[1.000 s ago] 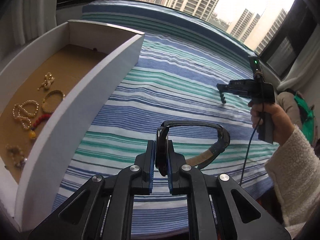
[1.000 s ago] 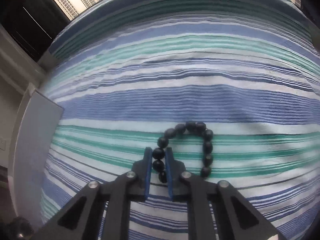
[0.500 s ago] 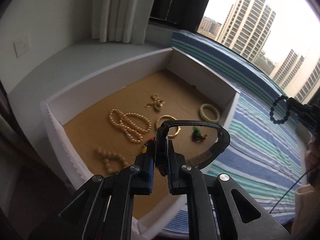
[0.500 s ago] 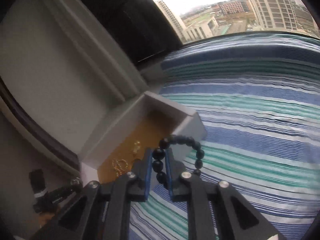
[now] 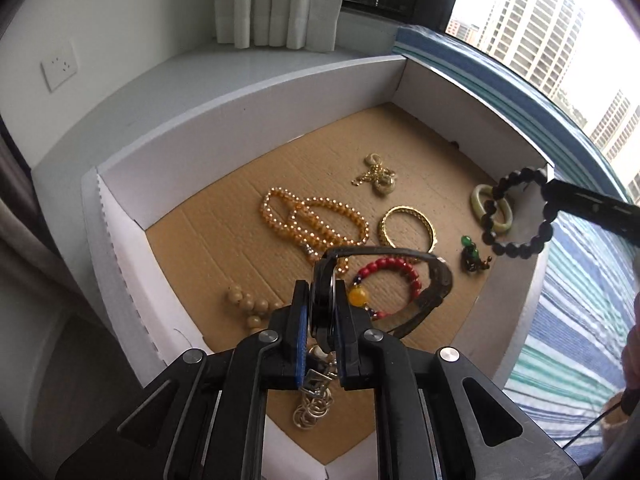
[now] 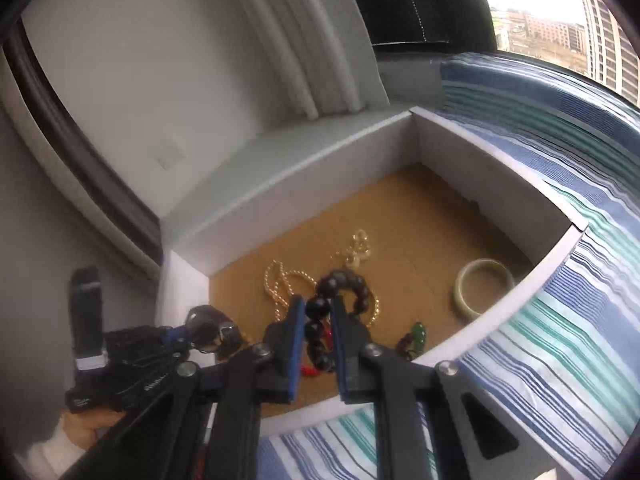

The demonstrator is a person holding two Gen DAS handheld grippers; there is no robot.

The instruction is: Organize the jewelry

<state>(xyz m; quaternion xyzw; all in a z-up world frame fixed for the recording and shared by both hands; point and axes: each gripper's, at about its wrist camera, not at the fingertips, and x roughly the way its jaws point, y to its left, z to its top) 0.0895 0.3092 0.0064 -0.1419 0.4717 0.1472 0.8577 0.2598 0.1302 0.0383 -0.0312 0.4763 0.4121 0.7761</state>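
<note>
Left wrist view, progress: left gripper [image 5: 322, 316] hangs above the white box [image 5: 248, 96]; its jaws are just beginning to part, but the pads still clamp the case of a black watch [image 5: 400, 280], not yet set down. Already on the cardboard floor: an amber bead necklace [image 5: 316, 220], gold bangle [image 5: 408, 226], red bead bracelet [image 5: 390, 280], jade bangle [image 5: 494, 208].

Left wrist view, change: a second ago this gripper held the watch over the striped cloth [image 5: 580, 320], the box off to one side; now the box fills the view.

Right wrist view, progress: right gripper [image 6: 318, 334], nearly closed, pinches a black bead bracelet [image 6: 332, 304] over the box's near edge, undelivered.

Right wrist view, change: a second ago that bracelet lay on the cloth between the fingers; it now hangs in the air above the box.
</note>
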